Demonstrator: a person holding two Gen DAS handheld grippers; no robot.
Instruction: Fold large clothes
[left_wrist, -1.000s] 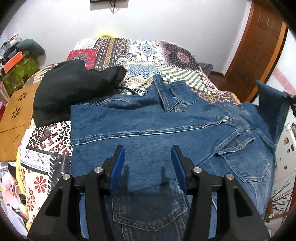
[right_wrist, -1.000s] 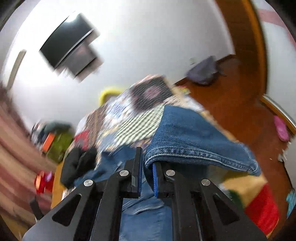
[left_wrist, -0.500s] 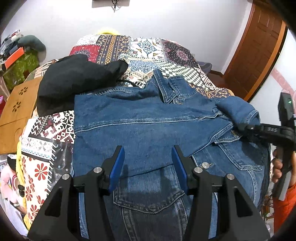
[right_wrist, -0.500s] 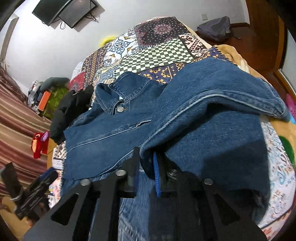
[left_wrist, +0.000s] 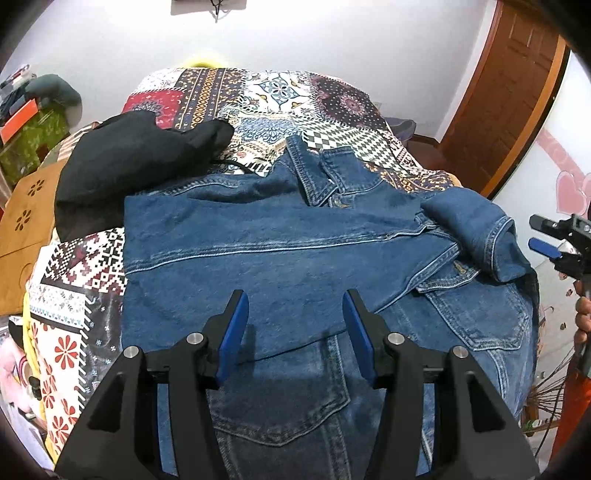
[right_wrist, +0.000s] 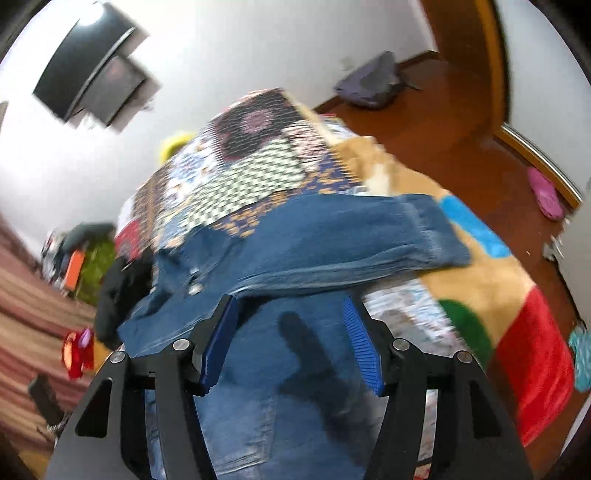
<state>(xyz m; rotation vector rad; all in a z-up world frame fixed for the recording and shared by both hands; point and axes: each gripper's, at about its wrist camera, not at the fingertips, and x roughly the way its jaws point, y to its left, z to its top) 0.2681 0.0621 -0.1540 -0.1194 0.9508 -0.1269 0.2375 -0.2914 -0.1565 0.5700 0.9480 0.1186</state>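
Here is the denim jacket (left_wrist: 280, 258) spread face up across the bed (left_wrist: 332, 110), lying on a patchwork bedspread (left_wrist: 266, 96) of checks, medallions and florals. One sleeve (left_wrist: 229, 240) lies folded flat across the chest, its seam running side to side. The other sleeve (left_wrist: 476, 232) rests bunched in a loose fold on the jacket's far right shoulder area, cuff hanging toward the bed's edge. The collar (left_wrist: 317, 173) points away toward the wall.

The left gripper (left_wrist: 293, 332) hovers low over the jacket's lower half, fingers (left_wrist: 232, 328) apart, nothing between them but air above denim, a chest pocket (left_wrist: 280, 406) just beneath.

The right gripper (right_wrist: 290, 343) sits off the bed's right side; in the left wrist view it shows at the frame's edge, a hand (left_wrist: 583, 317) below it. Its fingers (right_wrist: 360, 343) are opening, and no cloth sits between the blue pads: the sleeve lies just ahead of the tips, free. The right wrist view is motion-blurred, so finer detail there is hard to make out.

A black garment (left_wrist: 129, 170) lies heaped at the jacket's upper left, touching its edge. A wooden door (left_wrist: 517, 92) stands at the right, and a purple bag (right_wrist: 369, 85) lies on the floor by the wall.
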